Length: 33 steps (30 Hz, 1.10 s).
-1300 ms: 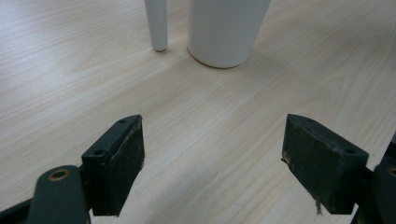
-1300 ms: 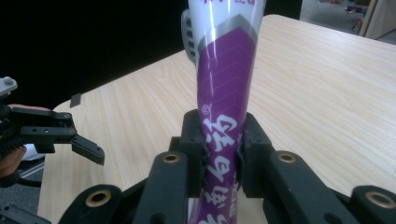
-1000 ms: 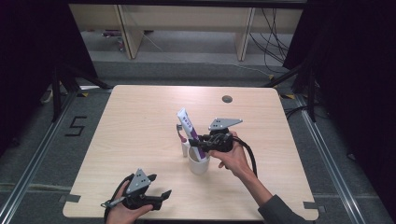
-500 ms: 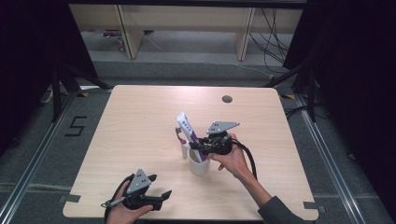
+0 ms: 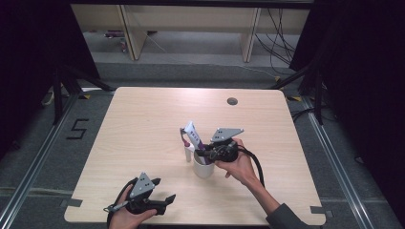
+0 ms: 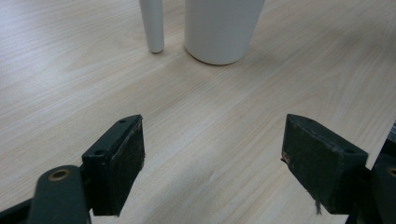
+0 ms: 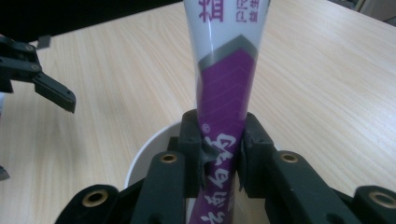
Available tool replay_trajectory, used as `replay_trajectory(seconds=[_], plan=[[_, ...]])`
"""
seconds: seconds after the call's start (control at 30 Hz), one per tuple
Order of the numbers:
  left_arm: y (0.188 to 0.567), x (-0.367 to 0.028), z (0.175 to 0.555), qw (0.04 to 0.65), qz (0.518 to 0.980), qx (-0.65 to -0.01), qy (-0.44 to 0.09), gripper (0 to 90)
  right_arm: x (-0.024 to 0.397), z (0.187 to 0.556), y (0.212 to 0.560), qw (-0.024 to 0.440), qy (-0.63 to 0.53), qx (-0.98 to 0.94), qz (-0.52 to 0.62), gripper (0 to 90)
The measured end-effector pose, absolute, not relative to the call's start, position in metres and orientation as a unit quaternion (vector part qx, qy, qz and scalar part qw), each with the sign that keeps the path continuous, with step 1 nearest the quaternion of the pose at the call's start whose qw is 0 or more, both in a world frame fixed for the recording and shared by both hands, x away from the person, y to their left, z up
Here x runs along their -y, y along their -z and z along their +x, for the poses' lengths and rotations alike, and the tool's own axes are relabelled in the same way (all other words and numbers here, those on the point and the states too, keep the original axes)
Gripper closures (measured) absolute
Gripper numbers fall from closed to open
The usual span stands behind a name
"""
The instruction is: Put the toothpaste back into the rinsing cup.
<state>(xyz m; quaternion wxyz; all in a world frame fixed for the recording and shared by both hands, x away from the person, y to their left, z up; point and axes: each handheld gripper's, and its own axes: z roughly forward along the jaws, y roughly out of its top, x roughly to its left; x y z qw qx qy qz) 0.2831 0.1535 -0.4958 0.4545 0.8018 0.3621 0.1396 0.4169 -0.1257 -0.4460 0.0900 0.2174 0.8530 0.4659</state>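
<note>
Landmark taken: the white cup (image 5: 204, 167), standing upright on the light wooden table (image 5: 143, 119), somewhat nearer the person's edge than the table's middle.

Right gripper (image 7: 219, 154): its two black jaws are pinched on the toothpaste tube (image 7: 224, 88), white above and purple below, with printed characters on the purple part. In the right gripper view the pads press on the tube from both sides directly over the cup's rim, and the tube's lower part goes down inside the cup. In the high view the tube (image 5: 195, 136) rises out of the cup and leans up and away toward the table's far left. The right hand (image 5: 239, 164) holds the gripper level just to the right of the cup, on the person's right side.

Beside the cup on its left, close but apart from it in the left gripper view, a slim white object (image 6: 152, 25) stands upright on the table. In the high view its top carries something reddish (image 5: 183, 133); it may be a toothbrush, but the view is too small to confirm.

Left gripper (image 6: 212, 154): jaws spread wide, nothing between them, bare tabletop beneath. It points toward the cup (image 6: 222, 28) from well apart, near the table's front edge, held in the left hand (image 5: 129, 217).

A small dark round disc (image 5: 232, 101) sits well beyond the cup, near the far edge.
</note>
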Motion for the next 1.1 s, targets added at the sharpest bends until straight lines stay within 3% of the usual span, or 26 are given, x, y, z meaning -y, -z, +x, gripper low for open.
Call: replay_trajectory(seconds=[0.4,0.77,1.1], plan=[[0.496,-0.153,0.282,0.46,0.799,-0.362,-0.14,20.9,0.128,0.414,0.452,0.083,-0.463,-0.851,0.233,68.3],[0.495,-0.154,0.283,0.456,0.801,-0.362,-0.139,20.9,0.139,0.409,0.437,0.089,-0.475,-0.839,0.249,51.0],[0.495,-0.156,0.285,0.444,0.81,-0.355,-0.144,21.0,0.159,0.41,0.427,0.106,-0.48,-0.828,0.269,41.9]])
